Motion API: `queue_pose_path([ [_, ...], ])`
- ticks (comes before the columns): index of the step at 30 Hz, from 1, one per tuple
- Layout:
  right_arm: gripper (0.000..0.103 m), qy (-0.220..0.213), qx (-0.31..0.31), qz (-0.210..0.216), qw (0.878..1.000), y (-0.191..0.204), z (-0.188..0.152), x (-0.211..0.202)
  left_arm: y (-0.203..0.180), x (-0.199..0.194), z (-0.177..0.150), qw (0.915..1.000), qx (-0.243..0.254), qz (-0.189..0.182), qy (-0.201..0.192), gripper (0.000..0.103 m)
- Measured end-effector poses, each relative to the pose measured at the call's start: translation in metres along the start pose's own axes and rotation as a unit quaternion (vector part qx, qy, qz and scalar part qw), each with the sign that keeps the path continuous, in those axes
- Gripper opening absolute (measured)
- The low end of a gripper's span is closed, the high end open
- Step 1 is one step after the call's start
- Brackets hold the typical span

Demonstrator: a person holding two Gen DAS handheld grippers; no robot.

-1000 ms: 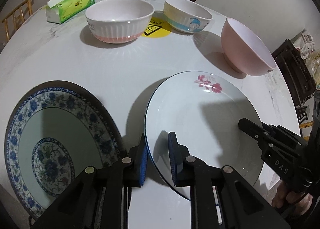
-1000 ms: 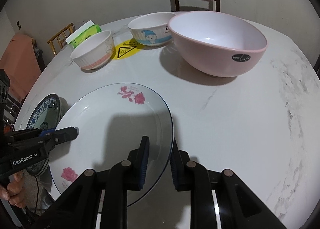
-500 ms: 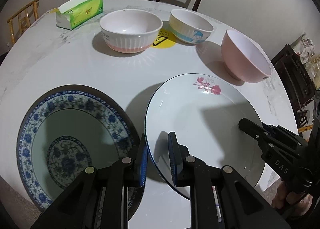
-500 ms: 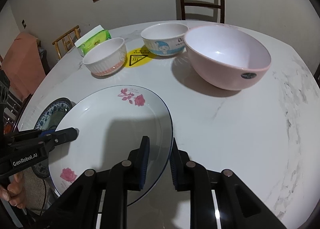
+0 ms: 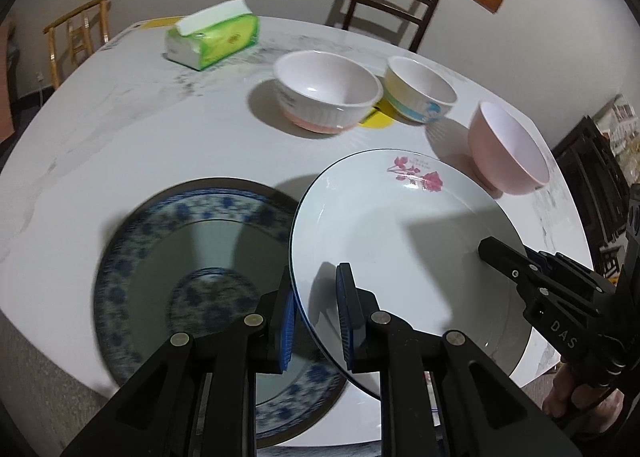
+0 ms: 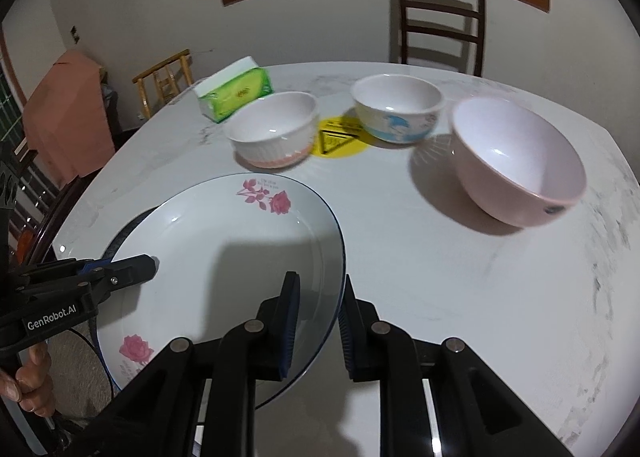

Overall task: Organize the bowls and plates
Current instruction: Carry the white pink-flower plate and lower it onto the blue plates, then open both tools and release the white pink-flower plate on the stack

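Observation:
A white plate with pink roses (image 5: pixel 400 241) (image 6: pixel 224 249) hangs above the table, held at two opposite rims. My left gripper (image 5: pixel 316 309) is shut on its left rim and my right gripper (image 6: pixel 318 317) is shut on its right rim. Each gripper also shows in the other's view, the right gripper (image 5: pixel 486 247) and the left gripper (image 6: pixel 148 265) at the plate's far rim. A blue-patterned plate (image 5: pixel 192 257) lies on the table, partly under the white plate's left edge. Only a dark sliver of the blue-patterned plate (image 6: pixel 120 237) shows in the right wrist view.
Three bowls stand at the back: a white ribbed bowl (image 5: pixel 326 91) (image 6: pixel 272 129), a yellow and blue cartoon bowl (image 5: pixel 420 91) (image 6: pixel 398 107) and a pink bowl (image 5: pixel 508 149) (image 6: pixel 516 165). A green tissue pack (image 5: pixel 212 39) (image 6: pixel 236 91), a yellow sticker (image 6: pixel 338 137) and chairs (image 6: pixel 440 29) surround the marble table (image 6: pixel 440 265).
Both grippers have lifted the rose plate and carried it left, so it now overlaps the blue-patterned plate. The bowls look farther away.

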State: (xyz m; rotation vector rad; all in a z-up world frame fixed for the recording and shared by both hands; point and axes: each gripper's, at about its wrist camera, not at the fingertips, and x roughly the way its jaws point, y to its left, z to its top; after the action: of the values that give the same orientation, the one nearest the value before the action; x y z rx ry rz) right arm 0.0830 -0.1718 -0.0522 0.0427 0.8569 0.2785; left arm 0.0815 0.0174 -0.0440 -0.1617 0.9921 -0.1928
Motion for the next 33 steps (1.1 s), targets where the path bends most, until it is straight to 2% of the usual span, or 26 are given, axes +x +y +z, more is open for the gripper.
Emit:
queue_pose_path([
  [8,0.018,0.004,-0.032,0.028,0.999,0.049,0.006,0.010,0.046,-0.021,-0.009,0.9991,-0.036,0.020,-0.014,0.016],
  [17,0.018,0.022,-0.071,0.053,0.996,0.101,0.002,0.034,0.101,-0.029,-0.027,0.9954,-0.084,0.045,-0.010,0.016],
  [23,0.018,0.034,-0.073,0.055,0.995,0.112,-0.002,0.045,0.120,-0.025,-0.034,0.9938,-0.100,0.050,-0.002,0.016],
  [33,0.018,0.047,-0.068,0.054,0.995,0.110,-0.006,0.055,0.126,-0.013,-0.036,0.9941,-0.098,0.045,0.010,0.015],
])
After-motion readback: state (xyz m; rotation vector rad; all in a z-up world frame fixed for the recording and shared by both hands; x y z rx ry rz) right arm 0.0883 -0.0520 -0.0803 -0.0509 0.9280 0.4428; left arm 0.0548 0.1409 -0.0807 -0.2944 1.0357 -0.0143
